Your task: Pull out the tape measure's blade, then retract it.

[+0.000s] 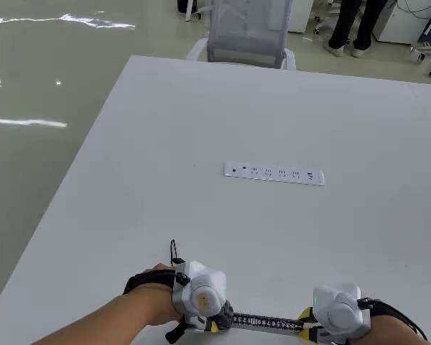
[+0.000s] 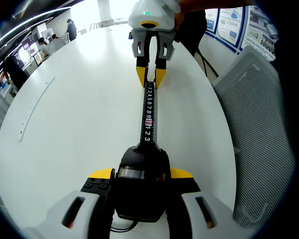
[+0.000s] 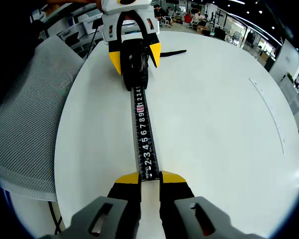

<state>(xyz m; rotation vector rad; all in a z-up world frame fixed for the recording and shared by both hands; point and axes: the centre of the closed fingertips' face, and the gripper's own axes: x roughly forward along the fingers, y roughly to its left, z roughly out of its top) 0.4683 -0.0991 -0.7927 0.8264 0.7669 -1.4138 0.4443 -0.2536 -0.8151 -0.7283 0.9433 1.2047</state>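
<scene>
My left gripper (image 2: 141, 175) is shut on the black tape measure case (image 2: 139, 179), with a yellow-tipped finger on each side of it. The black blade (image 2: 148, 113) with white numbers runs straight out from the case over the white table (image 2: 79, 99). The right gripper (image 3: 150, 177) is shut on the blade's end (image 3: 148, 172). In the head view both grippers sit at the near table edge: the left gripper (image 1: 214, 321), the right gripper (image 1: 307, 323), and the blade (image 1: 267, 323) stretched between them. The right gripper view looks along the blade (image 3: 141, 127) to the case (image 3: 135, 59).
A white power strip (image 1: 274, 173) lies flat mid-table. A grey mesh chair (image 1: 248, 32) stands at the far edge, and another mesh chair (image 2: 266, 134) is close beside the near edge. People stand in the background. A thin black strap (image 3: 170, 52) trails from the case.
</scene>
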